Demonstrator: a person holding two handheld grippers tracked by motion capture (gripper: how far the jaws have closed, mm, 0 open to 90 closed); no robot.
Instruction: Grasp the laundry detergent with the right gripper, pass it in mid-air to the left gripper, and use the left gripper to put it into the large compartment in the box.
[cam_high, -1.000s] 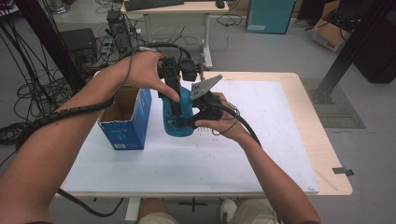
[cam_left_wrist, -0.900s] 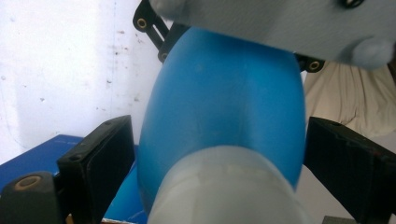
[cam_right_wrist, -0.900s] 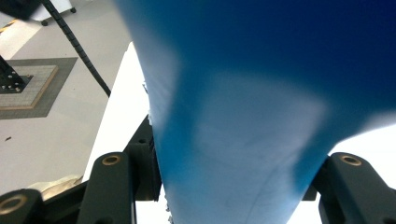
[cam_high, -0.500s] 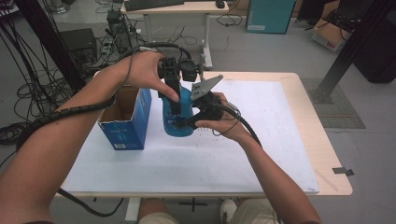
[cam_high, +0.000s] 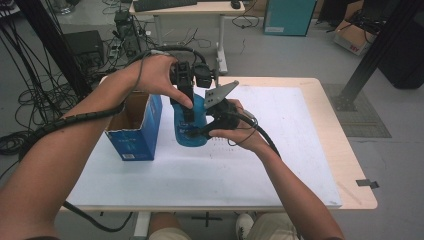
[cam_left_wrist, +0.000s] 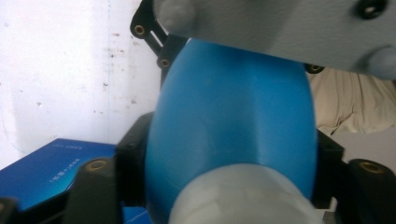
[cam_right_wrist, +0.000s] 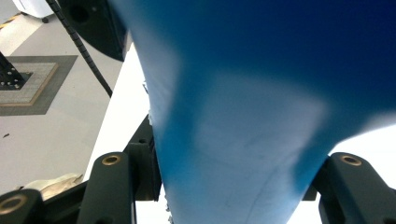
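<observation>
Blue bottle (cam_high: 192, 125) stands mid-frame on the white table (cam_high: 280, 165), right of the open blue box (cam_high: 134, 131). Left gripper (cam_high: 186, 100) clamps its top, right gripper (cam_high: 212, 122) clamps its body. Boxing it looks not yet done.

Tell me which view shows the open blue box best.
The high view: the blue box stands whole on the white table, top open, left of the blue bottle that both grippers clamp. The left gripper view catches just a corner of it.
</observation>
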